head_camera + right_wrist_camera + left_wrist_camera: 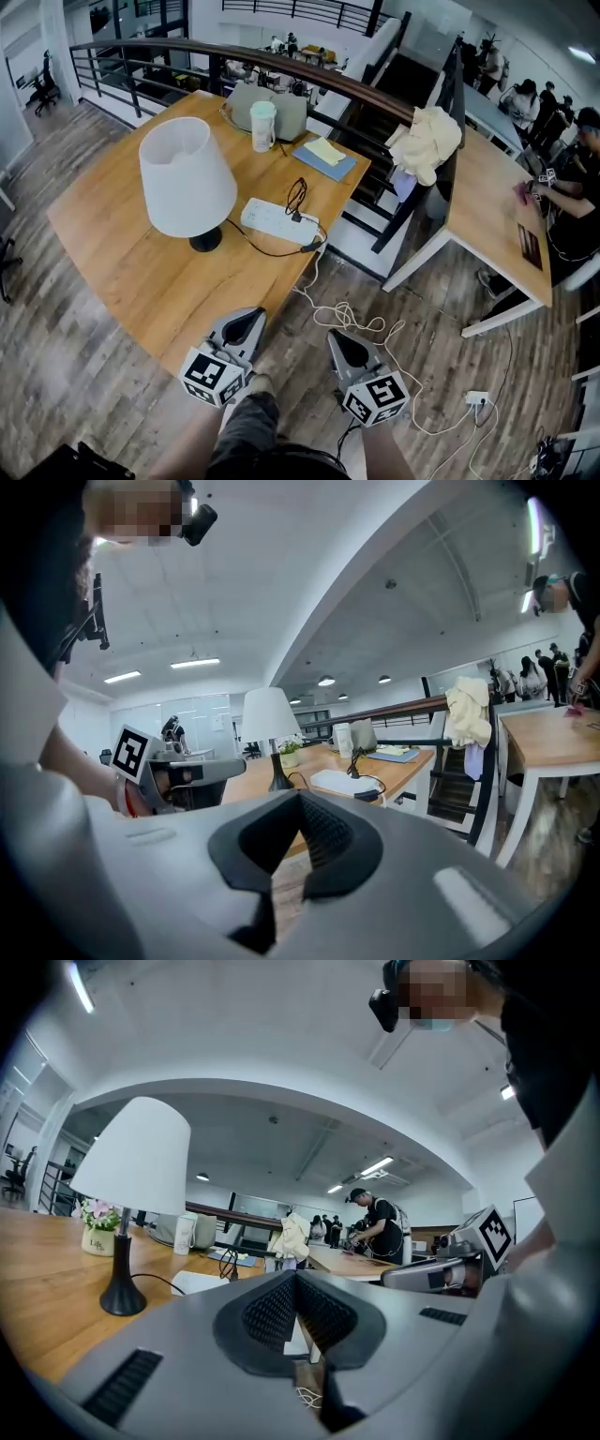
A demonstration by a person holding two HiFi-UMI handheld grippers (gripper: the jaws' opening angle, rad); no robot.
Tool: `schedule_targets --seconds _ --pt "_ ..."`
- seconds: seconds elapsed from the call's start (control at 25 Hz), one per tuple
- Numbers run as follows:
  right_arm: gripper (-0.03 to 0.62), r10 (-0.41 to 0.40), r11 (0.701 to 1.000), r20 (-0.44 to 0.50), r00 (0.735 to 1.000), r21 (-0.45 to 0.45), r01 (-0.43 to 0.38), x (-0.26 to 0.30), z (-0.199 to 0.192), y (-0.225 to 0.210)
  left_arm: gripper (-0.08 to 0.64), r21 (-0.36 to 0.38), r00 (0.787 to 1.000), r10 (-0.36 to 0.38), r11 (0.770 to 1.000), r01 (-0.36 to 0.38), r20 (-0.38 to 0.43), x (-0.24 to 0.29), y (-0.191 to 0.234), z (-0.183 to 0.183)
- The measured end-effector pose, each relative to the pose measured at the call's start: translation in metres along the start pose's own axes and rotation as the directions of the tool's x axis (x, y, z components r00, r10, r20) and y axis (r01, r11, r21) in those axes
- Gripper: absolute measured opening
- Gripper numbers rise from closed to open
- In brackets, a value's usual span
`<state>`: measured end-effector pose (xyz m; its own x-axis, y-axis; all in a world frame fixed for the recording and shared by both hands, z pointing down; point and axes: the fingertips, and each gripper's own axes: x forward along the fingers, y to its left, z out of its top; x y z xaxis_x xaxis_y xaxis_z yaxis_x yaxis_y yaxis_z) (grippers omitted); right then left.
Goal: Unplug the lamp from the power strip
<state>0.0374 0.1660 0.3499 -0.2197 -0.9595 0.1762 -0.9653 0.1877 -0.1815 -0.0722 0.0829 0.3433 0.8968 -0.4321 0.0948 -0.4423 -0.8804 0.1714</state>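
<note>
A lamp (187,173) with a white shade and a black foot stands on the wooden table (122,253). Its black cord runs to a plug (296,217) seated in the white power strip (277,221) near the table's right edge. My left gripper (246,323) hovers at the table's near edge, shut and empty. My right gripper (343,341) is beside it over the floor, also shut with nothing in it. Both are well short of the strip. The left gripper view shows the lamp (136,1166) and strip (202,1282) beyond the left gripper (296,1283). The right gripper (302,803) faces the lamp (266,716) and strip (336,781).
A lidded cup (263,125), a grey bag (281,111) and a blue notebook (325,157) sit at the table's far side. A white cable (361,323) loops over the floor. A second table (487,202) with a cloth (427,141) stands right, people (572,178) beyond it.
</note>
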Motion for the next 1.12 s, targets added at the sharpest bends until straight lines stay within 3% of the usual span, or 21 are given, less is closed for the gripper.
schedule_targets --seconds 0.4,0.8,1.12 --pt "0.008 0.024 1.000 -0.035 0.999 0.002 -0.024 0.072 0.006 -0.027 -0.003 -0.018 0.999 -0.035 0.999 0.035 -0.023 0.049 0.051 -0.001" --pt "0.008 0.053 0.998 -0.086 0.995 0.037 -0.050 0.106 -0.015 -0.049 -0.003 -0.067 0.999 -0.031 0.997 0.029 -0.039 0.076 0.072 -0.015" --pt "0.008 0.149 0.989 -0.131 0.980 -0.003 -0.150 0.153 -0.010 -0.076 -0.003 -0.088 0.998 -0.001 0.996 -0.005 -0.062 0.119 0.078 -0.022"
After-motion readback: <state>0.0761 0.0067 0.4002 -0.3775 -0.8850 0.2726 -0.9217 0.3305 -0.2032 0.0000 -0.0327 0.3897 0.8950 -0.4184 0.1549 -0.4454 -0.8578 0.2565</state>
